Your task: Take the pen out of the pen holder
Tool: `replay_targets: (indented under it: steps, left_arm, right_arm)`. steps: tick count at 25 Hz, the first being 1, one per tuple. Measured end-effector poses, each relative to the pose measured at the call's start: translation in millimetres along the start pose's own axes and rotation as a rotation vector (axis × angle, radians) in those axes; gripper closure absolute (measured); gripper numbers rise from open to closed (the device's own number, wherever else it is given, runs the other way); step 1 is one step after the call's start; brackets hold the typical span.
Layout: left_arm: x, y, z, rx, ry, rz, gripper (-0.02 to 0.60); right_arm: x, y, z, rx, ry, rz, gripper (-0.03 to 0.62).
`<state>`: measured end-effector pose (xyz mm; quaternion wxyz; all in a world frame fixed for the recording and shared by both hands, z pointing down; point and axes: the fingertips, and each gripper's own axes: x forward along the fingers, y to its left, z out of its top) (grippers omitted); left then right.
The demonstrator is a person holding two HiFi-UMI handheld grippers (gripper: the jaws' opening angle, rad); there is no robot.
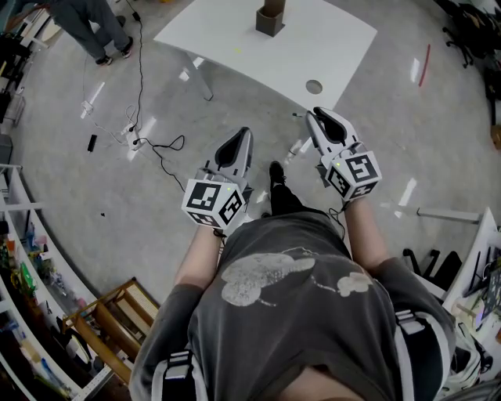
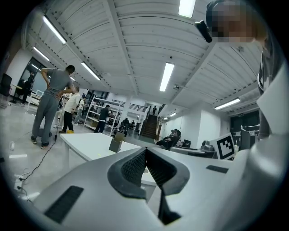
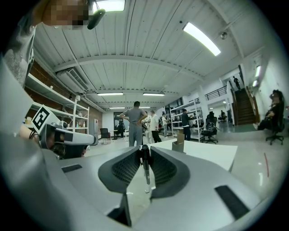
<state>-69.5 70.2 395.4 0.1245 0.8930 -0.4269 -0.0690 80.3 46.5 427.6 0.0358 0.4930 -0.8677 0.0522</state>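
The brown pen holder (image 1: 270, 17) stands on the far side of a white table (image 1: 235, 39), well ahead of both grippers; it also shows as a small box (image 2: 116, 143) in the left gripper view and again as the pen holder (image 3: 179, 143) in the right gripper view. My right gripper (image 1: 313, 116) is held level above the floor, short of the table's near corner, and is shut on a dark pen (image 3: 145, 169) that hangs down between its pads. My left gripper (image 1: 244, 133) is beside it, shut with nothing in it, its pads (image 2: 135, 164) meeting at the tips.
Cables and a power strip (image 1: 133, 139) lie on the floor to the left. A person (image 1: 94, 27) stands beyond them. Shelving (image 1: 23, 258) and a wooden crate (image 1: 117, 321) line the left side. A red stick (image 1: 425, 64) lies on the floor at the right.
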Motion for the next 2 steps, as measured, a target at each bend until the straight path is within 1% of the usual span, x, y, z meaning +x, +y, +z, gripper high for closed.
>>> replay_targets:
  steps: [2]
  left_arm:
    - [2.4,3.1,-2.3,0.0,0.005,0.002,0.574]
  right_arm:
    - [2.7,-1.0,-3.7,0.005,0.005,0.001,0.519]
